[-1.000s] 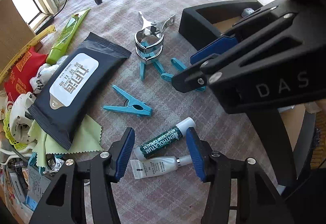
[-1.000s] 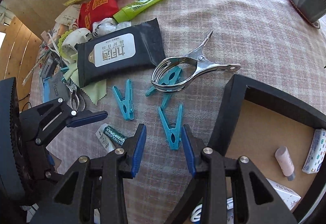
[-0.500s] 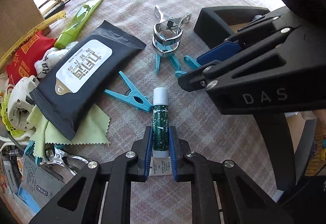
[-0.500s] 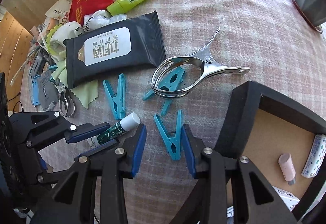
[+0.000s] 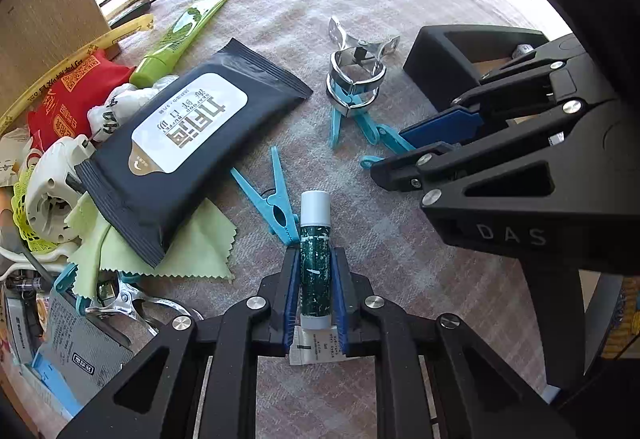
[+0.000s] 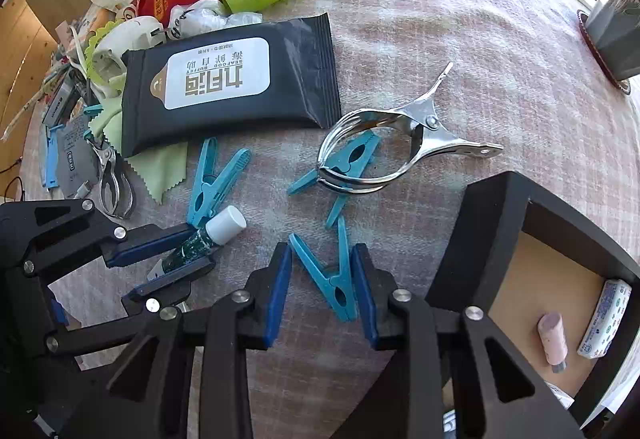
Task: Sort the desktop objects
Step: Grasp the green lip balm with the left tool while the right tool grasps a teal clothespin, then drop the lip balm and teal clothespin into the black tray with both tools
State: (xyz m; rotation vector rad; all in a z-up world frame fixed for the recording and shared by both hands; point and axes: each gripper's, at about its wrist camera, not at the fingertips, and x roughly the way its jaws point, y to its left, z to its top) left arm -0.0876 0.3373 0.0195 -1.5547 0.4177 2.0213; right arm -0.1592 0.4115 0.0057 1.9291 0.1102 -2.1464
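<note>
Left wrist view: left gripper (image 5: 315, 279) clamped on the green lip balm stick (image 5: 315, 263), pads pressing both sides, white cap pointing away from the camera. A small white tube (image 5: 316, 349) lies on the checked tablecloth (image 5: 400, 259) under the jaws. Blue clothespin (image 5: 268, 195) just beside the cap. Dark wet-wipes pack (image 5: 188, 155) to the left, on a green cloth (image 5: 192, 251). Right gripper in frame on the right, over the blue pegs near the black tray (image 5: 432, 67).

Right wrist view: right gripper (image 6: 320, 279) jaws closing around a blue clothespin (image 6: 332, 275); peg sits between the pads, can't tell if they touch it. Metal clamp (image 6: 400, 143) beyond, over two more blue pegs. Black tray (image 6: 480, 239) right, holding a pink tube (image 6: 553, 335).
</note>
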